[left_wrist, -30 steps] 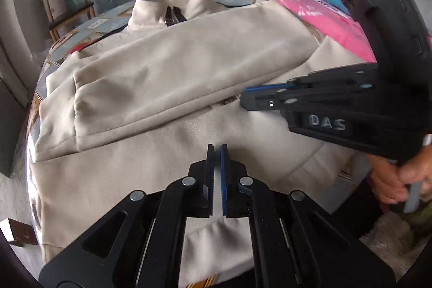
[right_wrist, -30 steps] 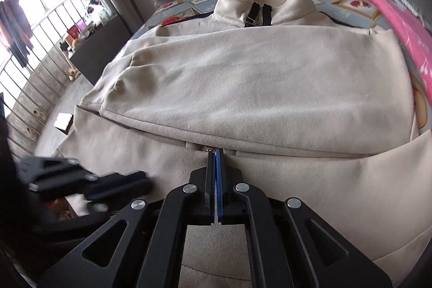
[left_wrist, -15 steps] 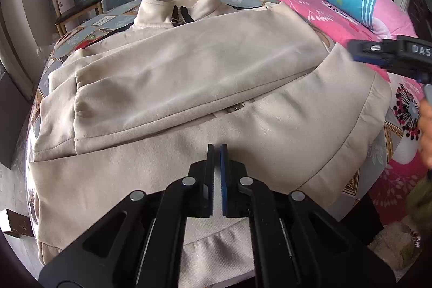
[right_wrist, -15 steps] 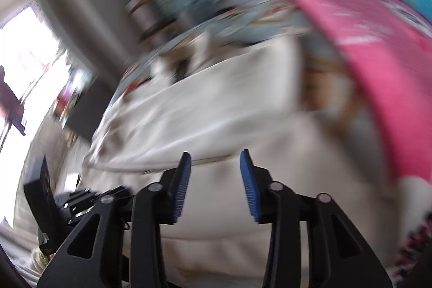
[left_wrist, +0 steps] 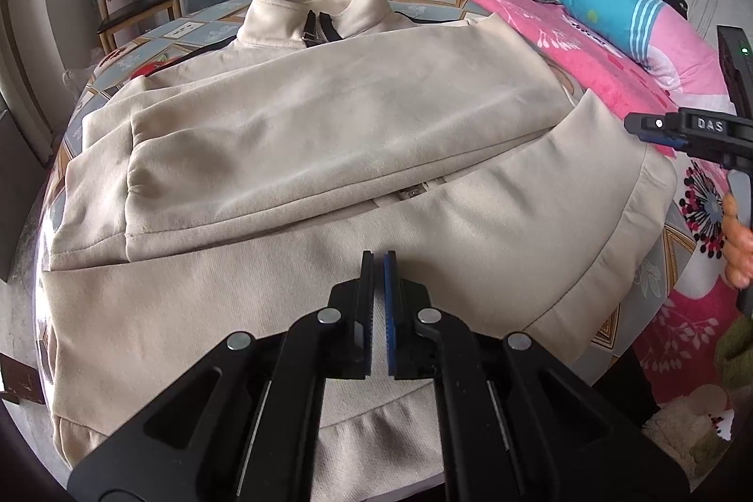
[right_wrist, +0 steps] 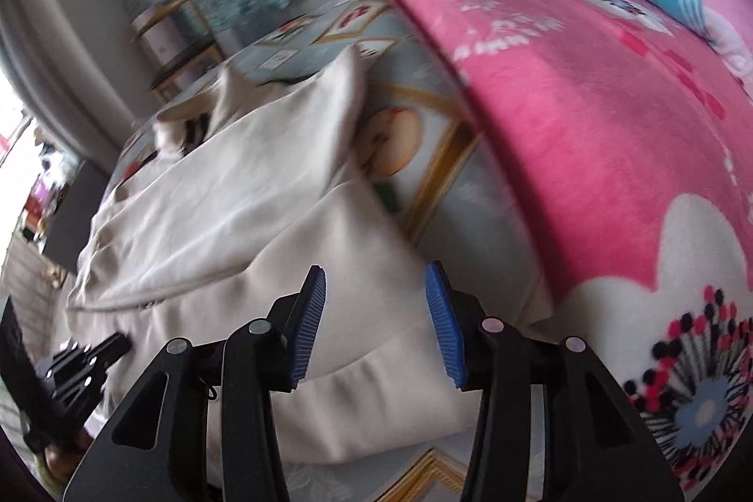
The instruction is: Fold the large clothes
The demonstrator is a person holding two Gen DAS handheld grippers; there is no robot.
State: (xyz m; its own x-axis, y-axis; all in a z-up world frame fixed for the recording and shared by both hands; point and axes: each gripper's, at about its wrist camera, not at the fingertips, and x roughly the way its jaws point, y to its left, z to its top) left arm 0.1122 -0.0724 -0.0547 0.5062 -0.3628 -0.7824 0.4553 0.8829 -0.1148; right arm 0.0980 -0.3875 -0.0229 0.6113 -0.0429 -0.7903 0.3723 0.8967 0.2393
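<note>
Right gripper (right_wrist: 376,295) fingers, just opening, seemingly hover (empty) over the jacket (right_wrist: 357,266) corner.

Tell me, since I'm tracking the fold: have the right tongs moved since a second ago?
Yes. In the left wrist view the right tongs have gone from over the middle of the beige zip-up jacket to its right edge by the pink blanket, jaws just opening, empty.
</note>
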